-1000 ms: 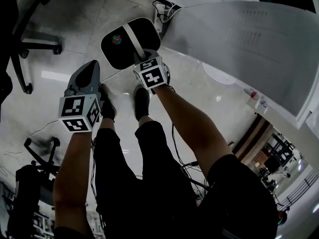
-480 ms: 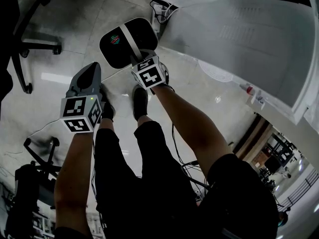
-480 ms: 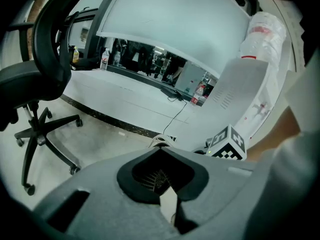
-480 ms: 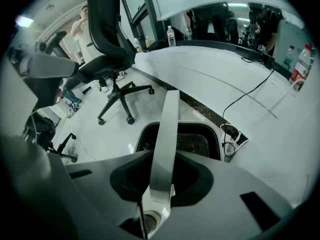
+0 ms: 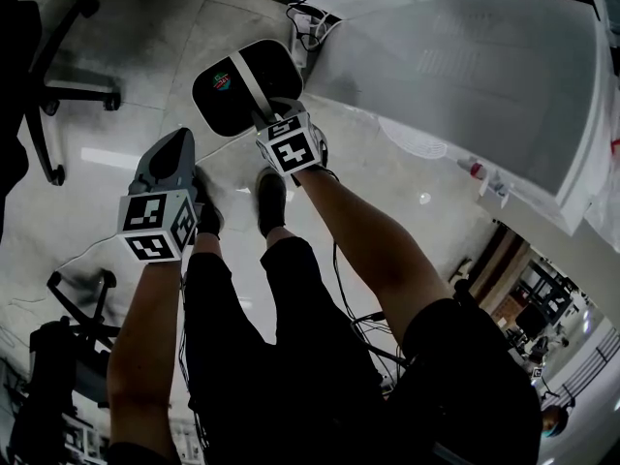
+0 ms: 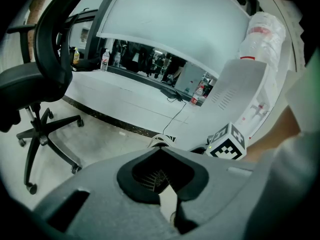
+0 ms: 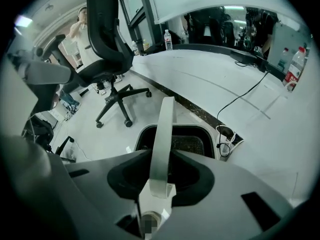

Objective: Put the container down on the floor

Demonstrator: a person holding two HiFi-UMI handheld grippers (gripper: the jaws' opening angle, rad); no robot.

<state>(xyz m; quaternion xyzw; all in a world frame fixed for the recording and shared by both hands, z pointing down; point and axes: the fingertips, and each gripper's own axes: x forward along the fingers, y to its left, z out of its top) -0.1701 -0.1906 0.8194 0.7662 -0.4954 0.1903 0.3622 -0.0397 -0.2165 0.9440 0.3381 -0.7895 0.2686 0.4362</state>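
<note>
The container (image 5: 242, 85) sits on the floor (image 5: 136, 105). The right hand-held gripper (image 5: 264, 114) has just been opening and is released, with the white handle (image 7: 162, 144) between its jaws. The left hand-held gripper (image 5: 172, 143) is clenched and empty.

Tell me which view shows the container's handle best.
The right gripper view: the handle runs large up the middle, from between the right gripper's jaws, which have just been opening, to the container. The head view shows it small, as a white strip across the container. The left gripper view doesn't clearly show it.
</note>
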